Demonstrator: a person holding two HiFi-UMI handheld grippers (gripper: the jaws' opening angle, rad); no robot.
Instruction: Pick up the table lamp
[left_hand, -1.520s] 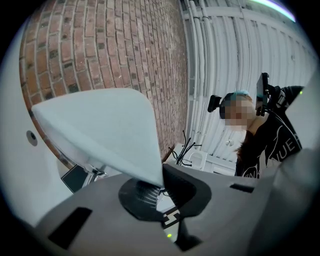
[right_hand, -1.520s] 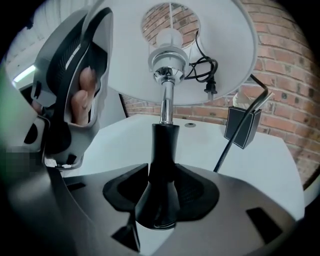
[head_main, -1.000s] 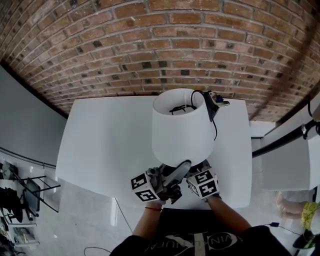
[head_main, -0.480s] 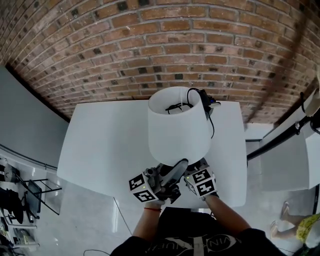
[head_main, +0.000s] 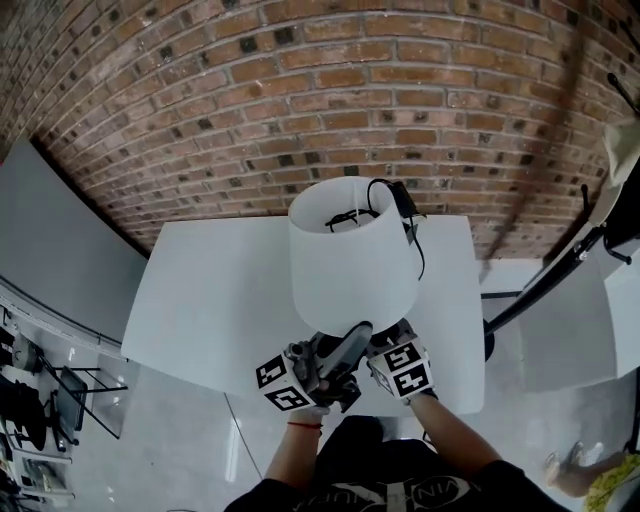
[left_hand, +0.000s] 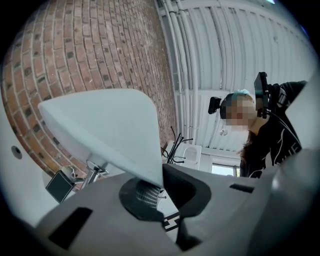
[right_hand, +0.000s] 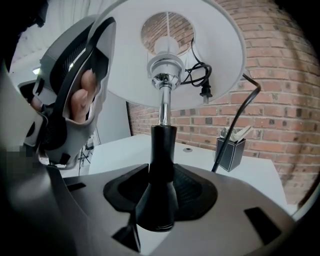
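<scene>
We found the table lamp held over the near part of the white bench, in front of the brick wall. Its long axis ran from the black neck up the chrome stem to the white shade. In the head view, the shade's open top pointed up and toward the wall, and its wider lower rim lay toward the person. The right tool was closed on the black neck, with one jaw pad on each side. The left tool was closed on the shade's thin lower rim, which ran down between its pads. We could not tell whether the lamp's lower end cleared the bench. The shade carried part of the black cord: loops and the plug hung inside it beside the stem, and the rest passed over the top rim and down the outside. A small black box stood upright on the bench near the wall, well apart from the neck, and held pale, slanted pieces that we could not identify.
</scene>
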